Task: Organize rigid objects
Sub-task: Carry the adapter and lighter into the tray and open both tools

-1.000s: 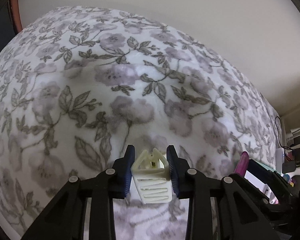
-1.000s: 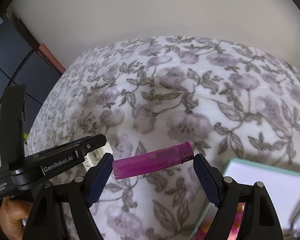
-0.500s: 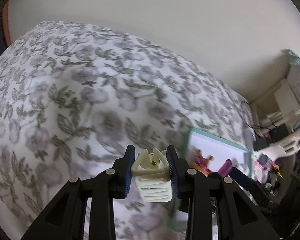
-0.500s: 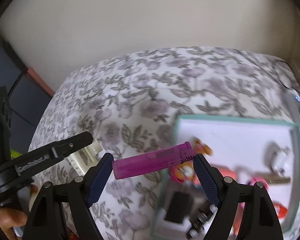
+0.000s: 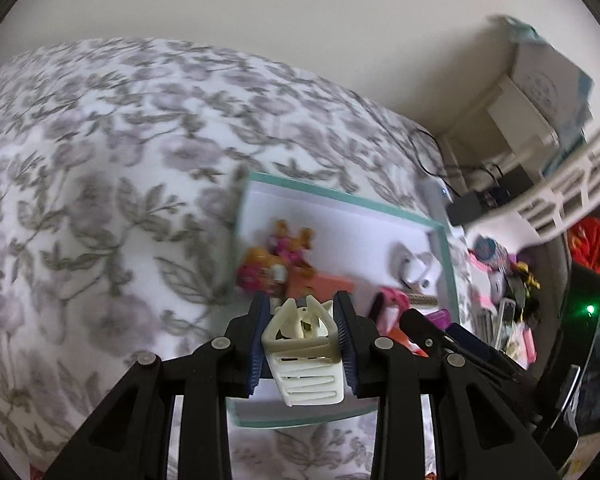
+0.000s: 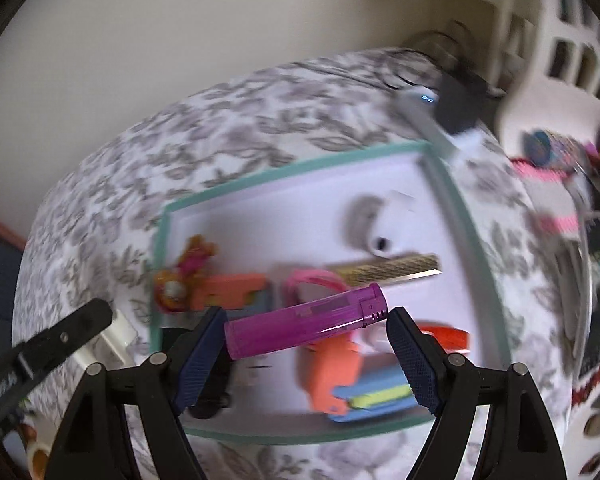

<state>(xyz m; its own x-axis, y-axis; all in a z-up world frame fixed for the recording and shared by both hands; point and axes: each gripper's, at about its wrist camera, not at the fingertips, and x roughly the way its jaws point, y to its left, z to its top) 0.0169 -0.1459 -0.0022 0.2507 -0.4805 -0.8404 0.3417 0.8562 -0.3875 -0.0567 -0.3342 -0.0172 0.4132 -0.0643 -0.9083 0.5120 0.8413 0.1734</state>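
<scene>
1. Left tool (image 5: 303,344): blue-padded fingers clamped on a cream hair claw clip (image 5: 304,354), one pad on each side; clip held above the near edge of the tray.
2. Right tool (image 6: 306,338): fingers set wide and clamped lengthwise on a purple lighter (image 6: 306,322), one pad at each end, cap end toward the right; lighter held over the near half of the tray.
3. Tray (image 6: 292,170): shallow, white floor, teal rim, lying on the bed beneath both tools.
4. Tray contents, near part: an orange block (image 6: 332,364) touching a blue and yellow piece (image 6: 374,398); a dark object (image 6: 208,400) at the near left corner, partly hidden by the right tool.
5. Tray contents, middle: a pink ring (image 6: 314,280); a second orange piece (image 6: 228,286); a small orange and pink figure (image 6: 184,276) by the left rim.
6. Tray contents, far part: a gold strip with a metal edge (image 6: 396,272); a blurred white and grey item (image 6: 374,224), possibly an earbud case.
7. Bed cover (image 5: 100,184): white with a grey floral print, surrounding the tray.
8. White lattice basket (image 5: 560,188): beyond the bed at the far right, by the wall (image 5: 300,12).
</scene>
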